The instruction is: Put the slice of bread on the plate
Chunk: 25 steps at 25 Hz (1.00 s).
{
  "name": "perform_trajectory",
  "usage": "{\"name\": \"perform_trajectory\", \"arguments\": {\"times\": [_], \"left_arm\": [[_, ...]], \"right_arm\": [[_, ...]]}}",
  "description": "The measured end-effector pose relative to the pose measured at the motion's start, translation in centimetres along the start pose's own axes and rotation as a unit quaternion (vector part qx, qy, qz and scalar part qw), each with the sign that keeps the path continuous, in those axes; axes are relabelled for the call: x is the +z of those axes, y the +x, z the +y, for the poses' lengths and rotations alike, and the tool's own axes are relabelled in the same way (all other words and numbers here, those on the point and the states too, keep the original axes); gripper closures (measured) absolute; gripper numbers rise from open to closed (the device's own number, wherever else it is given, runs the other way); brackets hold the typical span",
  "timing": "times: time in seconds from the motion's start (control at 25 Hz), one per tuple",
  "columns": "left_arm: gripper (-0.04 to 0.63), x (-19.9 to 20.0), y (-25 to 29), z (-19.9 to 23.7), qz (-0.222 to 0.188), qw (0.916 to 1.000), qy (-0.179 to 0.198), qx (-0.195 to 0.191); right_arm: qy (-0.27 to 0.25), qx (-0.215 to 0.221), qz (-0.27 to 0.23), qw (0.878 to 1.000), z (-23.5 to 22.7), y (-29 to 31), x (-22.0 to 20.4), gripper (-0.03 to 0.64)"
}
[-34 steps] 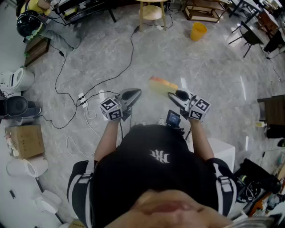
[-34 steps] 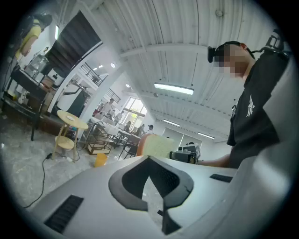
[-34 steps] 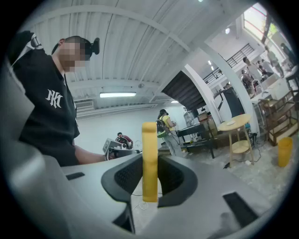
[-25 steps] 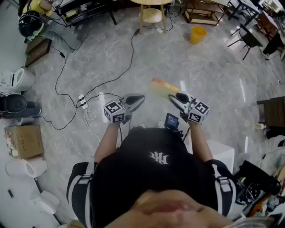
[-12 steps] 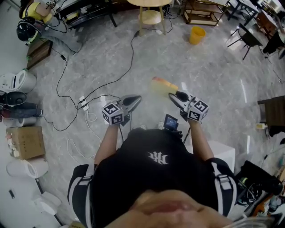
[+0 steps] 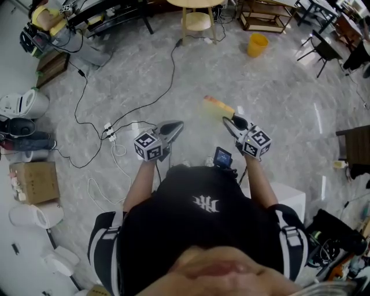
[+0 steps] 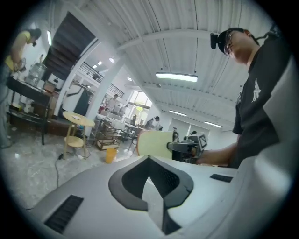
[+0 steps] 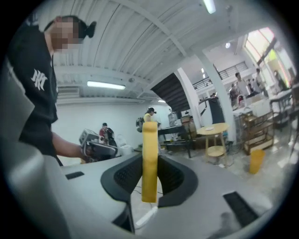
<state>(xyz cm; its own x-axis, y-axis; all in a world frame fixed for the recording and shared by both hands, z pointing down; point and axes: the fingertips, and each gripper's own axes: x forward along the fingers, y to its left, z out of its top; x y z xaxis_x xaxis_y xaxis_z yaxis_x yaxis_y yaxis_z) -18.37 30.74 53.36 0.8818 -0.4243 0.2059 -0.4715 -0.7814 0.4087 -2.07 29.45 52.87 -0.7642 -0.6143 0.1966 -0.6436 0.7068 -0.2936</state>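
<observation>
Head view takes in a grey marbled floor with a black cable trailing across it. A round wooden table stands at the far edge and a yellow bucket stands near it. The person, in a black shirt, stands over the floor with both forearms stretched forward and a gripper in each hand, both held in the air.

The left gripper has nothing in it. In the left gripper view its jaws are closed together, the dark pads meeting at the tips with nothing between them.

The right gripper is clamped on the slice of bread, its jaws narrowly apart by just the slice's thickness. In the right gripper view the pads press on both flat faces, and the slice shows edge-on as an upright yellow strip. It is gripped at its near part and rises above the jaws.

The slice stands on edge, its faces to the sides. Its long axis runs on from the gripper's line, forward and away from the person, toward the upper left in the head view. It hangs over bare floor, held up by the jaws alone. From the left gripper view its pale flat face shows, sticking out of the right gripper.
</observation>
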Motion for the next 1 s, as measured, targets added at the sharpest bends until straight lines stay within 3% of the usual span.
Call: {"name": "perform_trajectory", "arguments": {"times": [0.12, 0.36, 0.56, 0.8, 1.0], "left_arm": [[0.586, 1.0, -1.0, 1.9, -0.033, 0.9978, -0.001, 0.057], [0.586, 1.7, -1.9, 2.9, -0.053, 0.9913, 0.018, 0.119], [0.586, 1.3, -1.5, 2.8, -0.052, 0.988, 0.034, 0.142], [0.586, -0.4, -0.4, 2.0, -0.057, 0.9852, 0.027, 0.159], [0.586, 1.5, 0.5, 2.9, -0.058, 0.9823, 0.044, 0.172]], "right_arm": [[-0.039, -0.069, 0.019, 0.997, -1.8, -0.6, 0.0, 0.529], [-0.052, -0.101, 0.012, 0.993, -2.4, -2.0, 0.5, 0.528], [-0.057, -0.116, 0.013, 0.992, -3.1, -2.1, 0.2, 0.529], [-0.054, -0.138, 0.013, 0.989, -4.4, -4.3, -1.3, 0.528], [-0.045, -0.133, -0.008, 0.99, -5.9, -4.0, 0.1, 0.529]]}}
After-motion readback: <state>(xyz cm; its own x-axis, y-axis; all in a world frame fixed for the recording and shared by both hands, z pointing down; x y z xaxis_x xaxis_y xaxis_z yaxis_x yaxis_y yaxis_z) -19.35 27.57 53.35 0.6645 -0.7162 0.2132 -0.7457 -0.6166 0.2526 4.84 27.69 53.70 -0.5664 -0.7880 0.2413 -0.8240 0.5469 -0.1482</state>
